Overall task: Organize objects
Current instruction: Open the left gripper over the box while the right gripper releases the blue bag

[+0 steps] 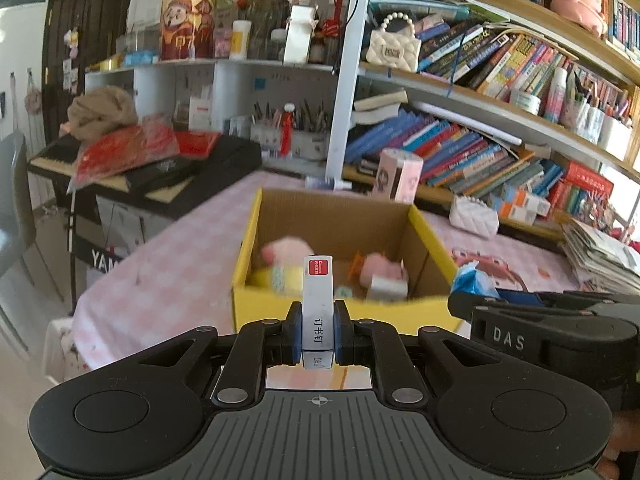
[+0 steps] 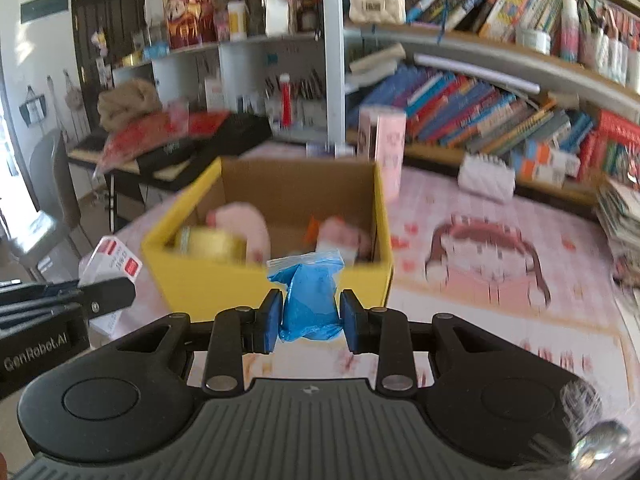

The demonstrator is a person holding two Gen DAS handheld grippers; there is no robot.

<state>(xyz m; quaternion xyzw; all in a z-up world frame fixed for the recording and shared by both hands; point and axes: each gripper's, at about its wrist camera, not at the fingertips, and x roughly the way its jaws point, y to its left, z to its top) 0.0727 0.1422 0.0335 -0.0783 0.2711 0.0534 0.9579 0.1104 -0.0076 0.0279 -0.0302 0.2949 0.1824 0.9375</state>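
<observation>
Holding pink plush toys (image 1: 286, 249) and tape roll (image 2: 212, 243), yellow box (image 1: 336, 312) sat open; left gripper (image 1: 318, 330) clenched staple box (image 1: 318, 304), right gripper (image 2: 308, 320) clenched blue bag (image 2: 308, 300).

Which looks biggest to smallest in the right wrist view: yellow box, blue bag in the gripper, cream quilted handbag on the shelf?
1. yellow box
2. blue bag, but it sits right at the camera in the right gripper, so its apparent size is inflated
3. cream quilted handbag, far back

By appearance only.
</observation>
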